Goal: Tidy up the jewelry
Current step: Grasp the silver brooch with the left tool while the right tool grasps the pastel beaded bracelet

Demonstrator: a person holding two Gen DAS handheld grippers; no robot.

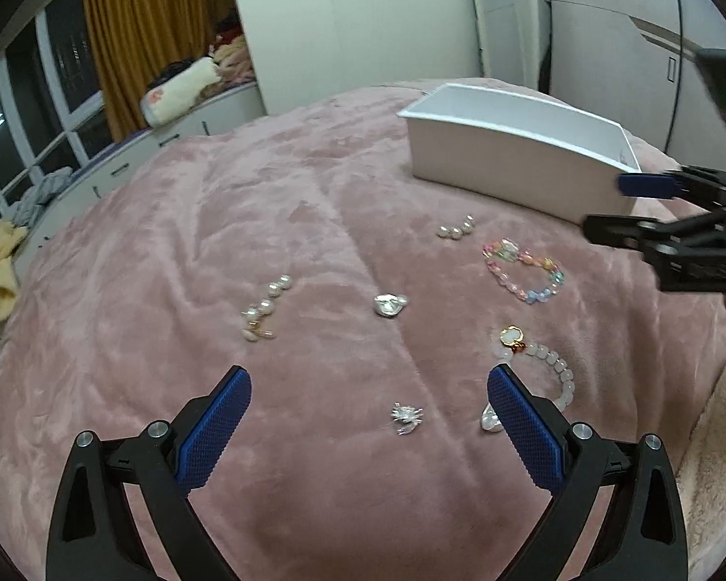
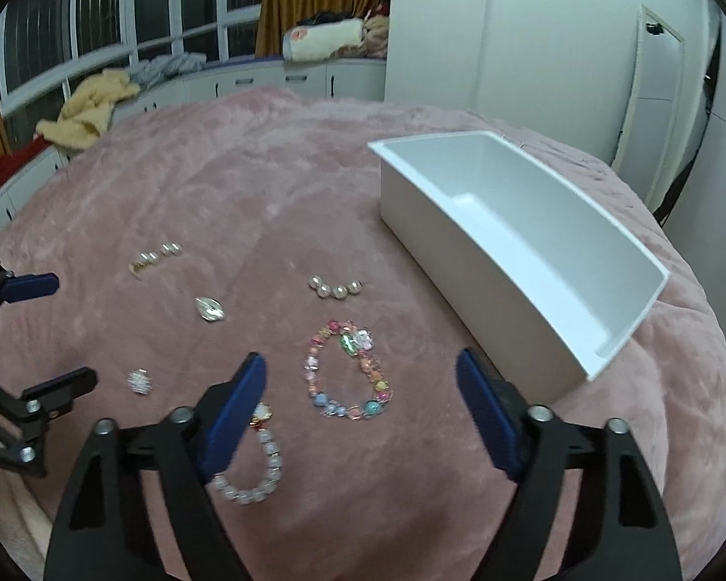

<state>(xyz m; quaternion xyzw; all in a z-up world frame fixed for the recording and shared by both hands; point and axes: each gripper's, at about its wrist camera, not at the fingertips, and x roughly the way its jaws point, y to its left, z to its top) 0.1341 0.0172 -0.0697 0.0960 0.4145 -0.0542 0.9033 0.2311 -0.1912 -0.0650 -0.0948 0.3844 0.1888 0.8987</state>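
Pink plush bedding (image 2: 276, 155) covers the whole work surface, and I read its soft nap as the reason the jewelry lies loose and spread out: nothing rolls, and each piece has room around it for the fingers. My landmark is the white tray (image 2: 464, 261), which looks empty and sits with its open top facing up, ready to receive pieces. Just in front of the tray lies a short row of pearl pieces (image 2: 335, 288), and nearer me than those the colourful bead bracelet (image 2: 348, 370). My right gripper (image 2: 361, 406) hovers with its jaws spread wide and holding nothing, the bracelet lying ahead between them, so I judge that to be the first pick. My left gripper (image 1: 369, 419) is equally wide and empty, far from the tray, above a small silver charm (image 1: 406, 417); the pale bead bracelet (image 1: 552, 368) lies by its right finger. A silver pendant (image 1: 389, 305) and a pearl strand (image 1: 266, 307) lie farther from the tray.
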